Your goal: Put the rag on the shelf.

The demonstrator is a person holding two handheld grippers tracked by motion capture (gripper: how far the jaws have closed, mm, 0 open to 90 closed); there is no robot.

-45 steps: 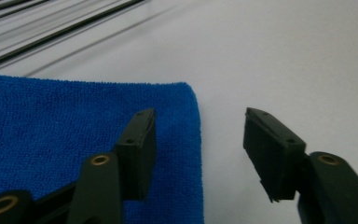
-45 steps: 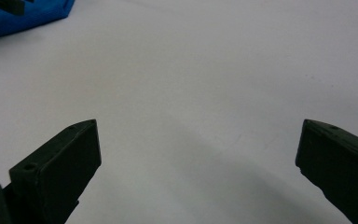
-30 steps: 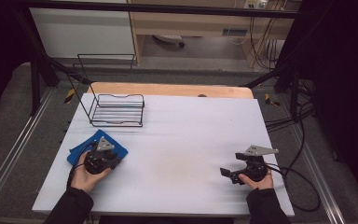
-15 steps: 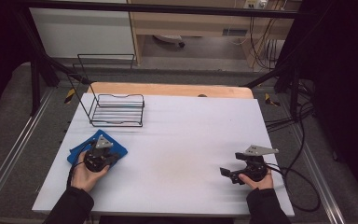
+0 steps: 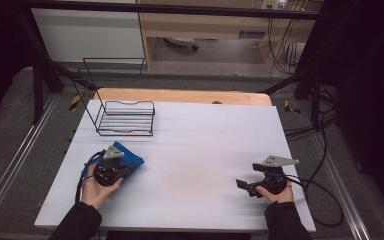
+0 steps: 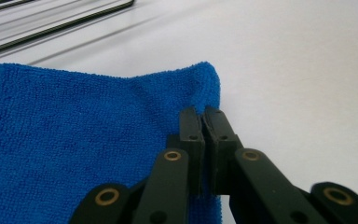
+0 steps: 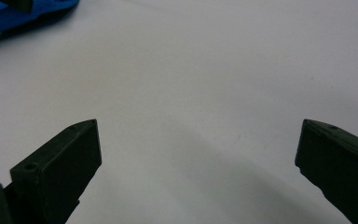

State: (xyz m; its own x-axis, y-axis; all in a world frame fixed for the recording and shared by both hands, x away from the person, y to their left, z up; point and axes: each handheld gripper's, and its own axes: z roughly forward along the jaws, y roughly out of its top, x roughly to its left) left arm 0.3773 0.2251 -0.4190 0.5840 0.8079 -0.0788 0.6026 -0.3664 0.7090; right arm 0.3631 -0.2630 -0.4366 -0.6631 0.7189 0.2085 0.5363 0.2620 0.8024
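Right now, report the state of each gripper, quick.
Left gripper: shut on the edge of the blue cloth.
Right gripper: open, nothing between its jaws, over the white table.

White table on a grey floor, wooden cabinet behind, black frame posts, dim light.

No legible text or labels

Cloth blue – table white – wire rack black.
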